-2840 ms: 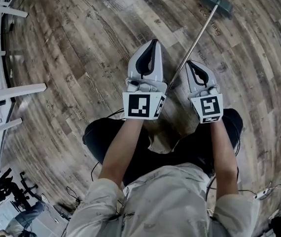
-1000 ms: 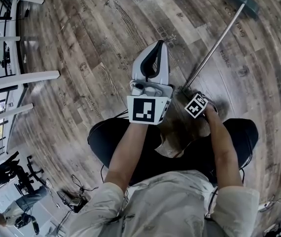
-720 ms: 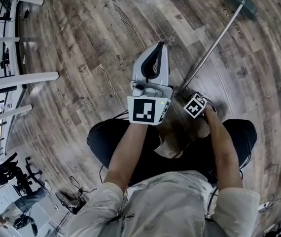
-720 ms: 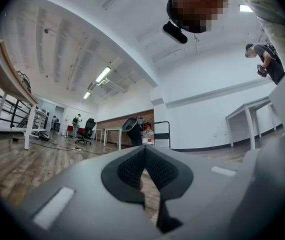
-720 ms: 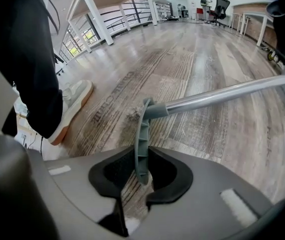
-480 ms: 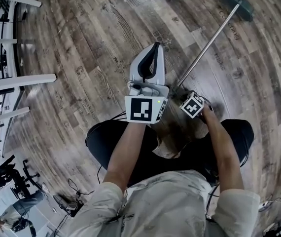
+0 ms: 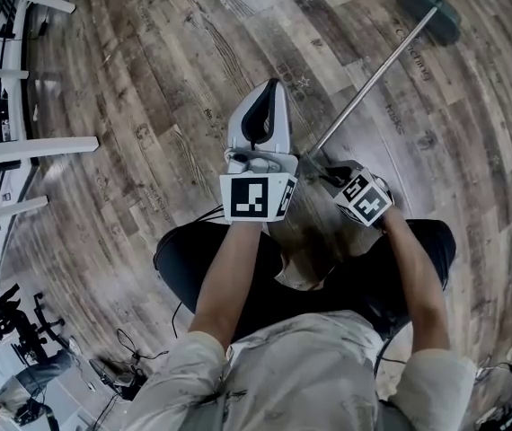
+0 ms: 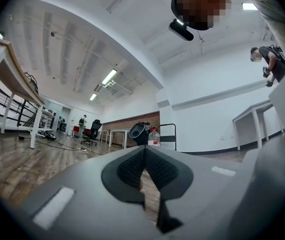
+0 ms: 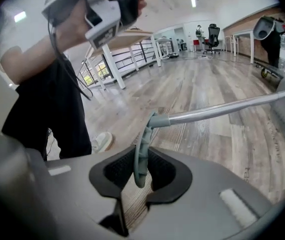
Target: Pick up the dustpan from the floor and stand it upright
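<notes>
The left tool [image 7: 266, 104] is held pressed together, empty. The handle end of the dustpan [image 7: 373, 77], pinched in the right tool [image 9: 141, 170], has been raised off the floor [image 7: 148, 79]. The pan [image 7: 428, 12] apparently stays grounded, so uprighting is judged begun.

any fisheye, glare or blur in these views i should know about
Head view: strong fisheye, the floor planks bow outward, evenly lit, sharp. Left gripper view: black vignette corners, ceiling strip lights blown out. Right gripper view: same vignette, dustpan handle crisp, no motion blur.

pale shirt [image 7: 314, 375], black trousers [image 7: 189, 259], white left tongs [image 7: 267, 88]
</notes>
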{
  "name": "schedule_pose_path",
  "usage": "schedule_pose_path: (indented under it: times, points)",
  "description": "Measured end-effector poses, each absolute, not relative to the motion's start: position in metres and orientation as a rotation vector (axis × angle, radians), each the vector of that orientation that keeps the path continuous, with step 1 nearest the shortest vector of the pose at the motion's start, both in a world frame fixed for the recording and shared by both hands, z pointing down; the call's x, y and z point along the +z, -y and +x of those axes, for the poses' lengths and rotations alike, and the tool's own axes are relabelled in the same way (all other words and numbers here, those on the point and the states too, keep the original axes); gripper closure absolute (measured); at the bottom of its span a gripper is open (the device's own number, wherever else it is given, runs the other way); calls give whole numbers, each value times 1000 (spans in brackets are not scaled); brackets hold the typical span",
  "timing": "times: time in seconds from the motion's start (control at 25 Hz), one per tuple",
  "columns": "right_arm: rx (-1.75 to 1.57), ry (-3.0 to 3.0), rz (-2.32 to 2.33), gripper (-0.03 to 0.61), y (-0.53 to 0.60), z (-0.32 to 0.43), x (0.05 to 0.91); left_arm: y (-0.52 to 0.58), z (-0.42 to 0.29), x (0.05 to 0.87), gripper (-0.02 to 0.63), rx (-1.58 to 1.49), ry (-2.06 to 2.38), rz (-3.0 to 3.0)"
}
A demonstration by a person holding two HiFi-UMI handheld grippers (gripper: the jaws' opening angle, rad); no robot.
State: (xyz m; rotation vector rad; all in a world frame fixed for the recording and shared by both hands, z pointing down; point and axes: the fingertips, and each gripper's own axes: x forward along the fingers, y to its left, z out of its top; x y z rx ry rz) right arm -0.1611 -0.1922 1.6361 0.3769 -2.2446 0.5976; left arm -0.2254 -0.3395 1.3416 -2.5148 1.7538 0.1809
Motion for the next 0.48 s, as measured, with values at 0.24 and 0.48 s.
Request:
schedule_pose_path:
  times: [0.24, 0.48]
  points:
    - [593, 2410, 451, 500, 217, -146, 1547, 335, -212, 1326, 595, 200, -1748, -2517]
    - [777, 2649, 597, 502, 242, -149, 1433, 318, -226, 1285, 594, 260, -1766, -2505]
